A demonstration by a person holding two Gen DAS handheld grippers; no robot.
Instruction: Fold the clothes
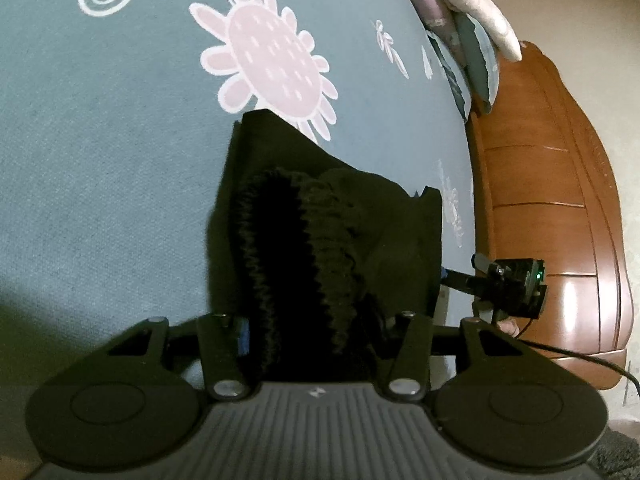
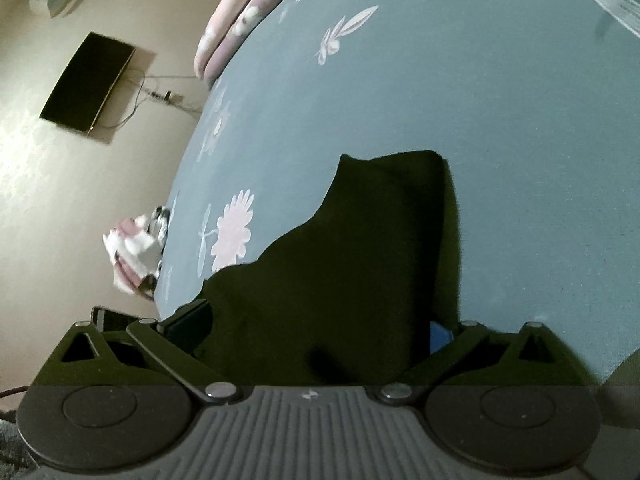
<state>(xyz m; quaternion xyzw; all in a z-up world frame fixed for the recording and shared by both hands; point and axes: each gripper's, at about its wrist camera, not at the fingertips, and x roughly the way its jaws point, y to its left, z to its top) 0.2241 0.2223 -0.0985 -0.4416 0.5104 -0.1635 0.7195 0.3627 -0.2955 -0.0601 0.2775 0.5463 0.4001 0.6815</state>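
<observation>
Home bedroom, bed under flowered teal sheet, pillows at its head, wooden bedframe alongside, wall television beyond

No text, label, brand, number or sign can be read in either view.

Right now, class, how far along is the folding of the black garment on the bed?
Done: the black garment lies on the blue bedsheet, seemingly doubled into a narrower shape. In hand: its ribbed waistband sits bunched between the left gripper's jaws; whether they pinch it is unclear. The right gripper is wide open around the near edge. Left: another fold and a smoothing, probably.
</observation>
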